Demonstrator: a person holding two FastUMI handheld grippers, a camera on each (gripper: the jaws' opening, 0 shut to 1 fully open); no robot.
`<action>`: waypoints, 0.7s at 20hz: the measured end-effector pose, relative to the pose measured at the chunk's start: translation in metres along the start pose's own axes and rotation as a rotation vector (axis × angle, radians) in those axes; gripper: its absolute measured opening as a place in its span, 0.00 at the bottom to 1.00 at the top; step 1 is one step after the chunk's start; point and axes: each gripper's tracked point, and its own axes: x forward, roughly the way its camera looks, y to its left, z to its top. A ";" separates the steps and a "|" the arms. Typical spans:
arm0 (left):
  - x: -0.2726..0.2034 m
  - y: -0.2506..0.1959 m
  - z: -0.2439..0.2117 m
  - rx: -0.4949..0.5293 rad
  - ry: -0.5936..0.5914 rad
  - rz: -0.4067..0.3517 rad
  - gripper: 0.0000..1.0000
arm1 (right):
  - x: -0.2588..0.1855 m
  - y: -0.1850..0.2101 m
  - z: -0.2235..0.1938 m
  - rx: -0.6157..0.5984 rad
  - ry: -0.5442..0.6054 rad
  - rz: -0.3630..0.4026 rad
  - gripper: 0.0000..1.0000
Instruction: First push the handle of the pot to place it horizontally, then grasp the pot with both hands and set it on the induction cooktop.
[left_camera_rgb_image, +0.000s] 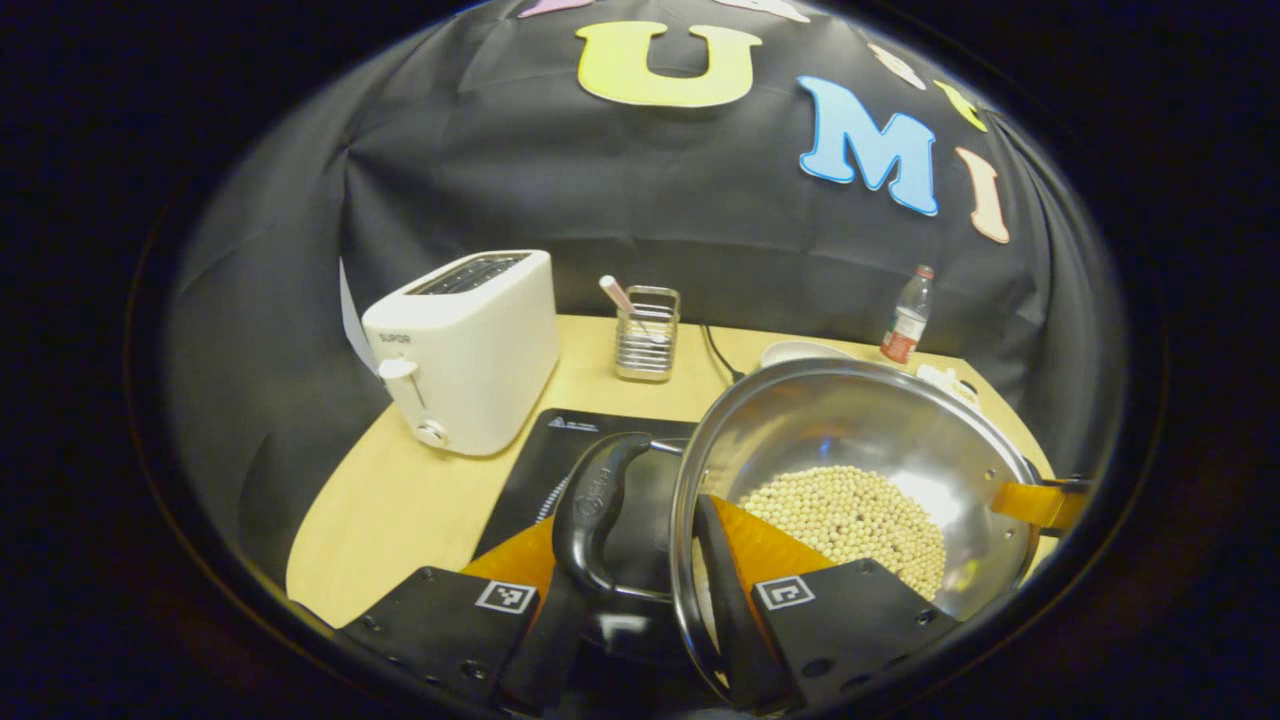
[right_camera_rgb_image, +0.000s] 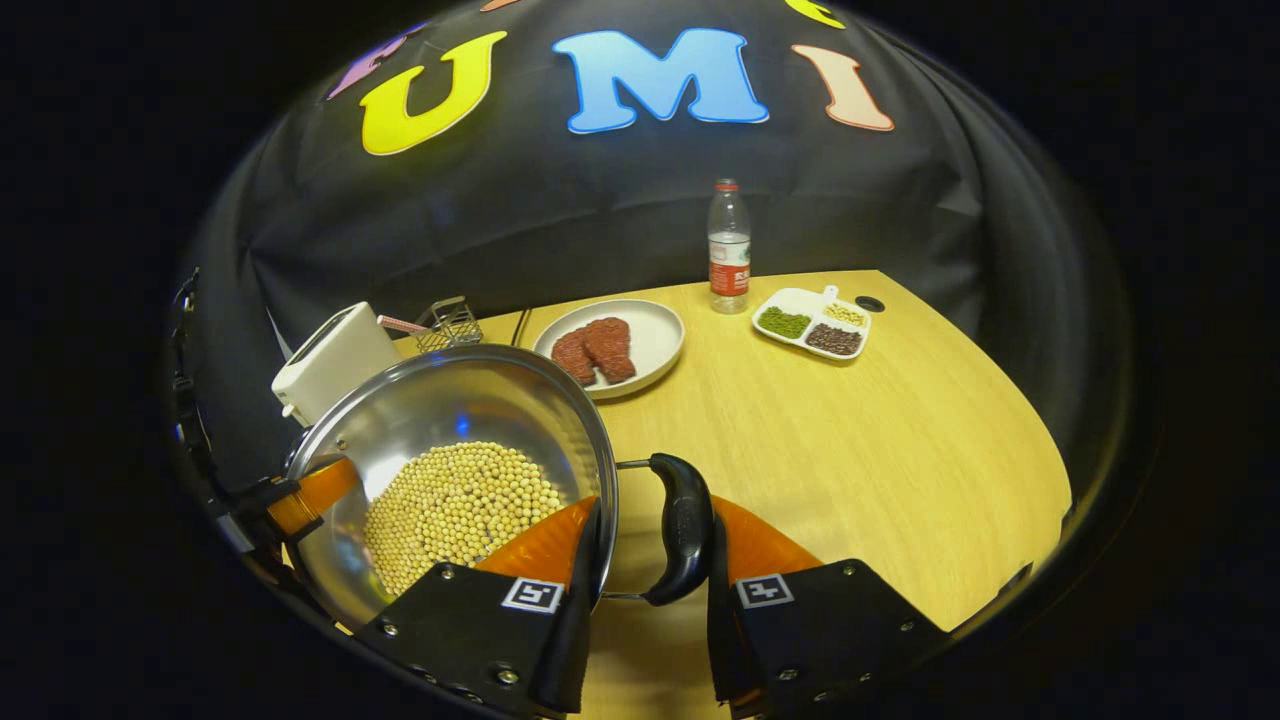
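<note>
A steel pot (left_camera_rgb_image: 850, 430) holding soybeans (left_camera_rgb_image: 850, 515) is gripped from both sides. In the left gripper view, my left gripper (left_camera_rgb_image: 625, 520) is shut on the pot's black side handle (left_camera_rgb_image: 600, 495) and wall, one finger outside the handle and one inside the rim. Below that handle lies the black induction cooktop (left_camera_rgb_image: 560, 440). The right gripper (left_camera_rgb_image: 1040, 500) shows at the far rim. In the right gripper view, my right gripper (right_camera_rgb_image: 652, 505) is shut on the other black handle (right_camera_rgb_image: 685, 525) and the wall of the pot (right_camera_rgb_image: 450, 410). The left gripper (right_camera_rgb_image: 300, 495) holds the opposite rim. Whether the pot rests on the cooktop I cannot tell.
A white toaster (left_camera_rgb_image: 470, 345) stands left of the cooktop, with a wire utensil holder (left_camera_rgb_image: 648, 345) behind. A water bottle (right_camera_rgb_image: 729, 245), a plate (right_camera_rgb_image: 655, 350) with meat patties and a divided dish (right_camera_rgb_image: 815, 322) of beans sit at the back of the wooden table (right_camera_rgb_image: 850, 450).
</note>
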 end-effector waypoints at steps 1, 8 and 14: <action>0.003 0.009 0.001 0.000 0.004 0.006 0.62 | 0.004 0.008 -0.001 0.004 -0.002 0.005 0.48; 0.016 0.056 -0.002 -0.010 0.011 0.042 0.65 | 0.018 0.050 -0.006 0.024 0.005 0.028 0.48; 0.005 0.084 -0.017 -0.062 0.006 0.040 0.61 | 0.024 0.066 -0.002 -0.009 -0.017 0.045 0.48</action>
